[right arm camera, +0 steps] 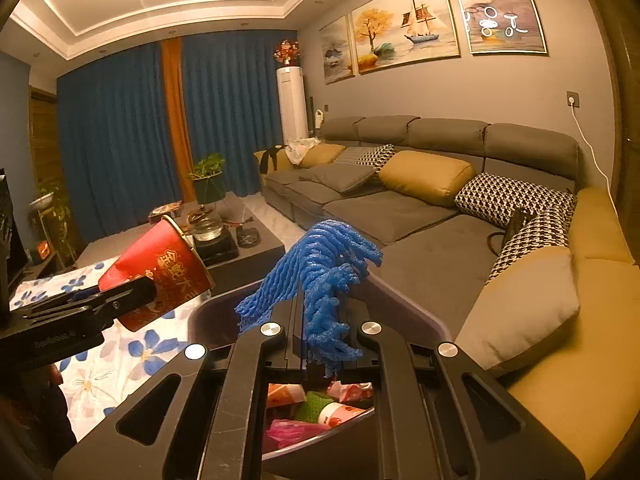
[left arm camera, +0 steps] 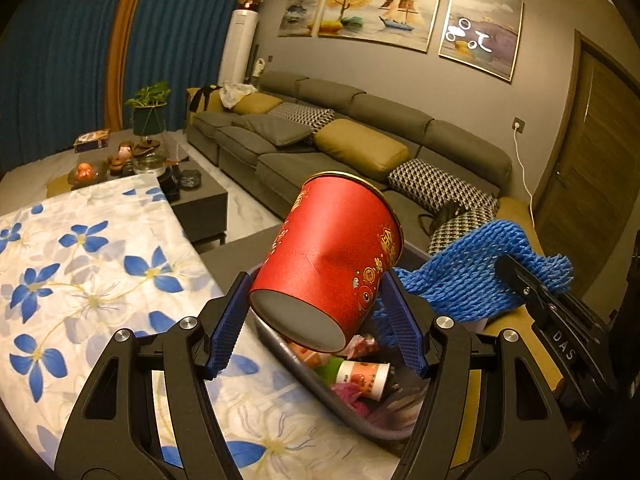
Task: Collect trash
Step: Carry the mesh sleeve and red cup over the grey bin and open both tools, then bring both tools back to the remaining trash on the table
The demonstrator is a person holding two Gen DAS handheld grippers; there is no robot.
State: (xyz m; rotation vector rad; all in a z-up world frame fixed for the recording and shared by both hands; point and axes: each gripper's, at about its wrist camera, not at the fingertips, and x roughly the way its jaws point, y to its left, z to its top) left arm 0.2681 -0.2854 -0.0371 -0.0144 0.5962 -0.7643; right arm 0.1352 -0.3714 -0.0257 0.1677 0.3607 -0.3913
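Observation:
My left gripper (left arm camera: 316,296) is shut on a red paper cup (left arm camera: 328,256) with gold print, tilted, held above the near rim of a grey trash bin (left arm camera: 320,390). The bin holds wrappers and a small cup (left arm camera: 362,376). My right gripper (right arm camera: 320,312) is shut on a blue foam net (right arm camera: 320,272) and holds it over the same bin (right arm camera: 404,304). In the right wrist view the red cup (right arm camera: 160,264) and left gripper (right arm camera: 104,300) are at the left. In the left wrist view the blue net (left arm camera: 472,276) and right gripper (left arm camera: 520,280) are at the right.
A table with a white cloth with blue flowers (left arm camera: 80,280) lies left of the bin. A grey sofa (right arm camera: 400,208) with yellow and patterned cushions runs along the right. A dark coffee table (right arm camera: 240,248) with a glass teapot and plant stands beyond.

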